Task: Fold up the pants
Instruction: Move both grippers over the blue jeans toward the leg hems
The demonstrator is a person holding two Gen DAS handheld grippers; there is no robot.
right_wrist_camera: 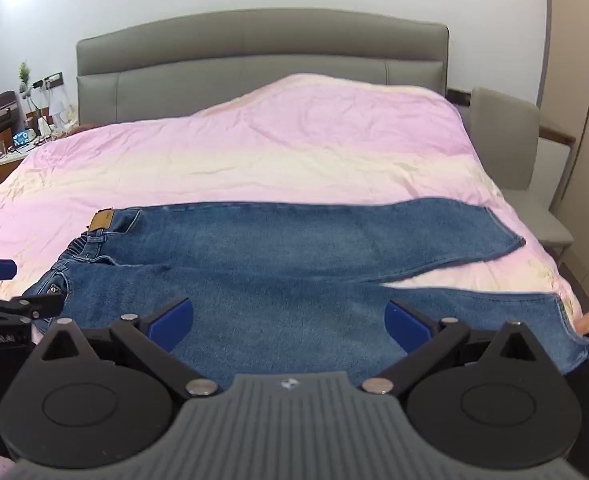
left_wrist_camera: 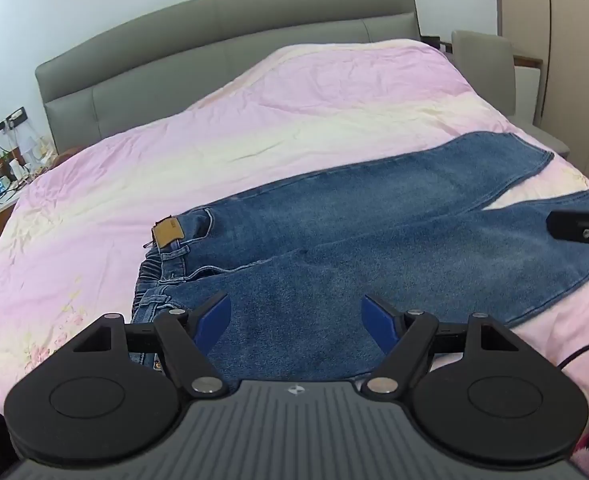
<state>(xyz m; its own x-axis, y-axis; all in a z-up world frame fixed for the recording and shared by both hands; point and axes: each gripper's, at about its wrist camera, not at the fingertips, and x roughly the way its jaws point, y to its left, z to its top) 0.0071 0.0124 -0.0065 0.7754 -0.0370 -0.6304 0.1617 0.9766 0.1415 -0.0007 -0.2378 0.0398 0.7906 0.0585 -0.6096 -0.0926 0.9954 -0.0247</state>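
Blue jeans [left_wrist_camera: 374, 216] lie flat on the pink bed cover, waistband with a tan leather patch [left_wrist_camera: 168, 232] to the left, both legs spread to the right. They also show in the right wrist view [right_wrist_camera: 294, 248]. My left gripper [left_wrist_camera: 296, 312] is open and empty, just above the near leg close to the waist. My right gripper [right_wrist_camera: 288, 320] is open and empty over the near leg, further toward the hems. Each gripper's tip shows at the edge of the other's view.
The pink and cream cover [left_wrist_camera: 254, 112] fills the bed up to the grey headboard [left_wrist_camera: 214, 32]. A cluttered nightstand [right_wrist_camera: 14, 140] stands at the left. A grey chair [right_wrist_camera: 506, 140] and wardrobe doors are at the right.
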